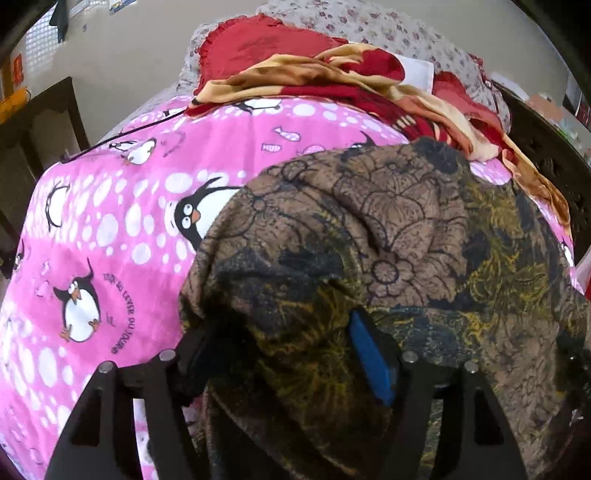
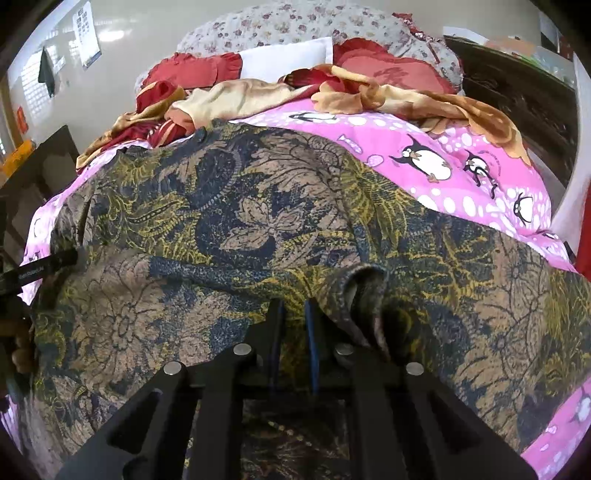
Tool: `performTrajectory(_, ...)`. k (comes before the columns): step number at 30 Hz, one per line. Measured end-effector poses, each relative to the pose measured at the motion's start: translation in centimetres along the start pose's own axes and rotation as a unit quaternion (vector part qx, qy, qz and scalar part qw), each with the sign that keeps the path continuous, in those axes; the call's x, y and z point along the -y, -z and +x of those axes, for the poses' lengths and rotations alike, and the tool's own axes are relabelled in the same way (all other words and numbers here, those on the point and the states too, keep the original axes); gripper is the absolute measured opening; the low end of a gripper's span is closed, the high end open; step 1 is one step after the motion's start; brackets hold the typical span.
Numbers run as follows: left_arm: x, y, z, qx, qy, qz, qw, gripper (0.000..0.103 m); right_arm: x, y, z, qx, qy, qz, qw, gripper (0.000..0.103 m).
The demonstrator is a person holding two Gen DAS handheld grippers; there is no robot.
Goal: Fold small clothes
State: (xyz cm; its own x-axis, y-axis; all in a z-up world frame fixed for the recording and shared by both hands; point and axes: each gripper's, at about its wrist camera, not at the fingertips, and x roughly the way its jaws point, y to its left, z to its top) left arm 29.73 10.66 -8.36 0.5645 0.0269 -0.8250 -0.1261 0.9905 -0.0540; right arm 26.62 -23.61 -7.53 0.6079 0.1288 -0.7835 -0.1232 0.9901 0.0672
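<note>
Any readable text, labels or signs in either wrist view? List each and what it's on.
"...AU LEVER DU JOUR": curved print beside a penguin on the pink penguin sheet; first word unclear.
White lettering on the black strip at the left edge: too blurred.
Wall poster: too small.
Orange wall sign: unreadable.
</note>
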Motion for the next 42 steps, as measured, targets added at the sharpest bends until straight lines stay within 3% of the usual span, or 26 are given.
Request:
performTrajectory(3, -0.7, -0.1, -3.0, 0.027, 0.029, -0.021, 0.999, 0.072, -0.6, -1.0, -0.7, -0.021, 0.005, -0.008, 1.0, 0.013)
performTrajectory(6, -0.7, 2.1, -7.0, 0.063, 0.065, -0.01, 0.9959, 0.074, -0.9, -0.8, -3.8, 0.004, -0.019, 0.014, 1.0, 0.014)
performTrajectory(9, 0.4, 5.1, -8.3, 0.058, 0.092, 0.0, 0.9941, 0.075, -3.5, 1.2, -6.3, 0.026, -0.031, -0.017, 0.999, 0.032)
performTrajectory(10, 0.7, 6.0, -8.0, 0.052, 0.091, 0.003, 0.9945, 0.075, -4.2, 2.0, -6.1, 0.018, -0.026, -0.025, 0.999, 0.04)
performTrajectory(13, 1.4, 7.9, -5.0, 0.0, 0.066, 0.012, 0.9977, 0.075, -5.0, 3.9, -3.1, -0.044, -0.003, -0.037, 0.998, 0.042)
performTrajectory(14, 1.7, 8.2, -4.6, -0.003, 0.059, 0.019, 0.9981, 0.075, -4.7, 4.3, -2.5, -0.059, -0.007, -0.031, 0.998, 0.042)
performTrajectory(15, 2.2, 8.5, -5.2, 0.012, 0.05, 0.039, 0.9979, 0.076, -4.4, 4.2, -3.3, -0.047, -0.012, -0.027, 0.998, 0.042)
performTrajectory(17, 2.7, 8.5, -6.0, 0.012, 0.044, 0.053, 0.9976, 0.076, -3.0, 3.6, -6.1, -0.016, 0.002, -0.014, 1.0, 0.042)
performTrajectory(19, 2.6, 9.0, -7.3, 0.023, 0.062, 0.053, 0.9965, 0.081, -0.2, 3.3, -9.3, 0.033, 0.003, 0.008, 0.999, 0.043)
performTrajectory(21, 2.5, 10.2, -8.4, 0.036, 0.079, 0.047, 0.9951, 0.099, 4.5, 3.5, -11.6, 0.062, 0.024, 0.037, 0.997, 0.047)
performTrajectory(23, 2.4, 11.5, -8.8, 0.035, 0.095, 0.043, 0.9939, 0.1, 10.6, 4.3, -12.9, 0.075, 0.065, 0.079, 0.992, 0.049)
performTrajectory(25, 2.4, 13.1, -8.2, 0.017, 0.11, 0.039, 0.9931, 0.1, 17.3, 5.6, -13.3, 0.07, 0.085, 0.148, 0.983, 0.049)
performTrajectory(27, 3.0, 14.0, -8.0, 0.023, 0.102, 0.052, 0.9931, 0.103, 24.5, 7.7, -13.1, 0.057, 0.07, 0.25, 0.964, 0.049)
performTrajectory(30, 3.7, 14.1, -7.9, 0.018, 0.086, 0.064, 0.9941, 0.103, 33.7, 12.6, -11.5, 0.042, 0.022, 0.422, 0.906, 0.049)
performTrajectory(33, 4.0, 14.1, -7.8, 0.019, 0.082, 0.067, 0.9942, 0.103, 37.6, 16.0, -10.0, 0.079, -0.052, 0.516, 0.851, 0.049)
performTrajectory(34, 3.9, 14.0, -7.8, 0.02, 0.087, 0.063, 0.994, 0.103, 38.3, 16.1, -9.8, 0.089, -0.064, 0.524, 0.844, 0.049)
performTrajectory(37, 3.2, 14.0, -7.9, 0.023, 0.099, 0.053, 0.9934, 0.103, 39.2, 15.5, -8.7, 0.106, -0.095, 0.524, 0.84, 0.049)
performTrajectory(42, 3.1, 14.1, -7.9, 0.023, 0.097, 0.053, 0.9936, 0.103, 38.1, 13.9, -7.3, 0.108, -0.131, 0.508, 0.844, 0.03)
